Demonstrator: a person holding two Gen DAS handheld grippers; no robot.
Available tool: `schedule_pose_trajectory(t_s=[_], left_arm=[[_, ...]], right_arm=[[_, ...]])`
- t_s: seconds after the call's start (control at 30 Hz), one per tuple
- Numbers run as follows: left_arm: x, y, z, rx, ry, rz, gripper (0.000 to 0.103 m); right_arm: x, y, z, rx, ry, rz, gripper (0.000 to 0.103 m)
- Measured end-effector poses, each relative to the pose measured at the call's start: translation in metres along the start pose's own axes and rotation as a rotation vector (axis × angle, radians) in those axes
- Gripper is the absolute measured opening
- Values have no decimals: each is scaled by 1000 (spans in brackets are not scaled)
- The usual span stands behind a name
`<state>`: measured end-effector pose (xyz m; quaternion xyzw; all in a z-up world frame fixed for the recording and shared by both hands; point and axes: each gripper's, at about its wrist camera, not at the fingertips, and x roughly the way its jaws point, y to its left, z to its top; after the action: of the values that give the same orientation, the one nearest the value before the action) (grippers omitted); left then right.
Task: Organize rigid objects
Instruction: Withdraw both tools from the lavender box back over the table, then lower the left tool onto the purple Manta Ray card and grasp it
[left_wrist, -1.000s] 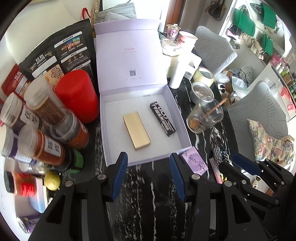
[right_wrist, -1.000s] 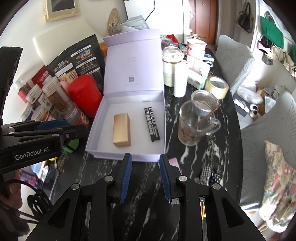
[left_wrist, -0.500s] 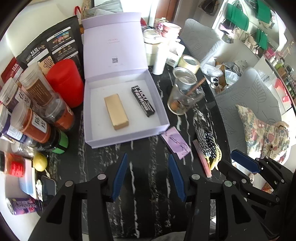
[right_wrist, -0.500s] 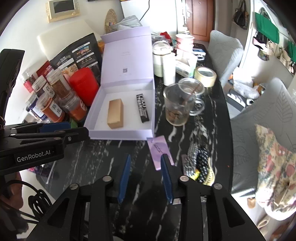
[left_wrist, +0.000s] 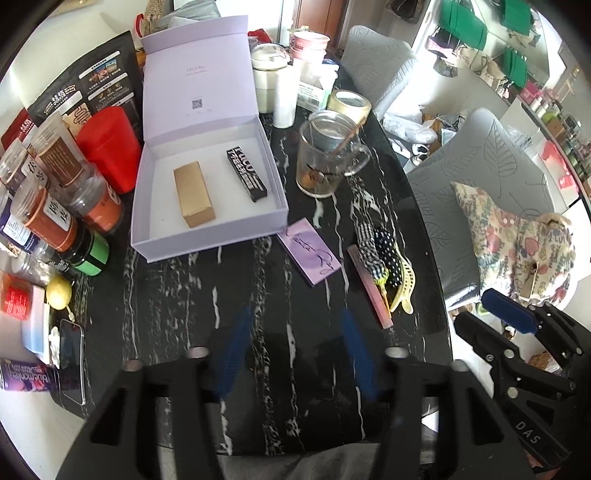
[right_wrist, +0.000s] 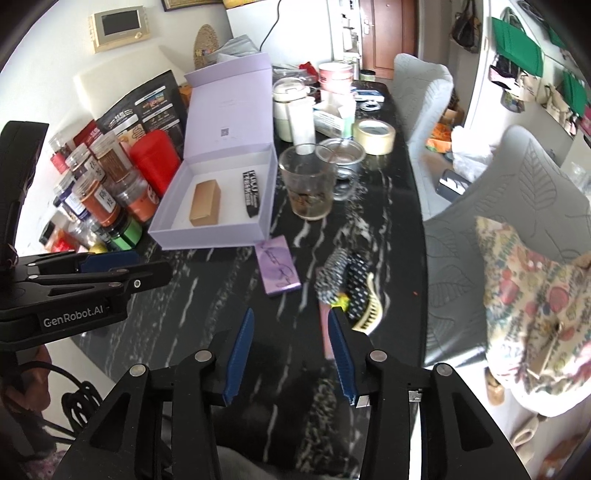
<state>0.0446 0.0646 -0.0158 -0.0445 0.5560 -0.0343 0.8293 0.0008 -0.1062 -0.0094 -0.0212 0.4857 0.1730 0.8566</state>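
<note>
Through my left wrist camera, my left hand-held gripper (left_wrist: 295, 354) hangs spread and empty above the near part of the black marbled bench (left_wrist: 177, 295), its blue fingers blurred. Beyond it the lilac box (left_wrist: 207, 236) sits open with its lid standing up at the far side, and inside lie a gold box (left_wrist: 194, 194) on the left and a black stick-shaped box (left_wrist: 246, 174) on the right, apart from each other. Just right of the box's near corner lies a small purple case (left_wrist: 309, 252), and further right a pink bar (left_wrist: 369, 288) lies alongside a bundle of spotted cloth and a yellow comb (left_wrist: 400, 291). A glass mug (left_wrist: 325, 158) with a stick in it stands right of the box, and spice jars (left_wrist: 59, 206) crowd its left side. Through my right wrist camera, my right hand-held gripper (right_wrist: 291, 354) is also spread and holds nothing; its right finger sits just over the near end of the pink bar (right_wrist: 326, 332), while the purple case (right_wrist: 277, 270) lies further off, near the lilac box (right_wrist: 210, 238). I judge the purple case and pink bar are the loose rigid things left to put in the box. The risks I see: closing on the pink bar could catch the comb (right_wrist: 369, 310) or the cloth touching it and drag them along; the flat purple case could slip from a shallow pinch; and a wide swing toward the box could knock the glass mug (right_wrist: 310, 184) or topple the jars.
</note>
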Motion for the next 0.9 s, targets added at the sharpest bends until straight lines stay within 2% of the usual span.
schedule_pose_trajectory(t_s=[0.03, 0.07, 0.33, 0.67, 0.73, 0.9], left_arm=[[0, -3, -2, 2, -4, 0, 83], [0, -6, -3, 4, -8, -1, 85], [15, -22, -13, 28, 23, 5, 85], [47, -24, -6, 185, 9, -7, 85], [53, -23, -1, 212, -7, -9, 85], [76, -20, 11, 273, 20, -53, 85]], right_arm=[[-1, -2, -2, 2, 0, 0, 42], [-3, -6, -5, 6, 0, -1, 42], [-5, -26, -20, 52, 13, 3, 46], [19, -38, -31, 148, 74, 6, 53], [23, -40, -31, 167, 78, 4, 58], [39, -42, -30, 198, 105, -3, 58]])
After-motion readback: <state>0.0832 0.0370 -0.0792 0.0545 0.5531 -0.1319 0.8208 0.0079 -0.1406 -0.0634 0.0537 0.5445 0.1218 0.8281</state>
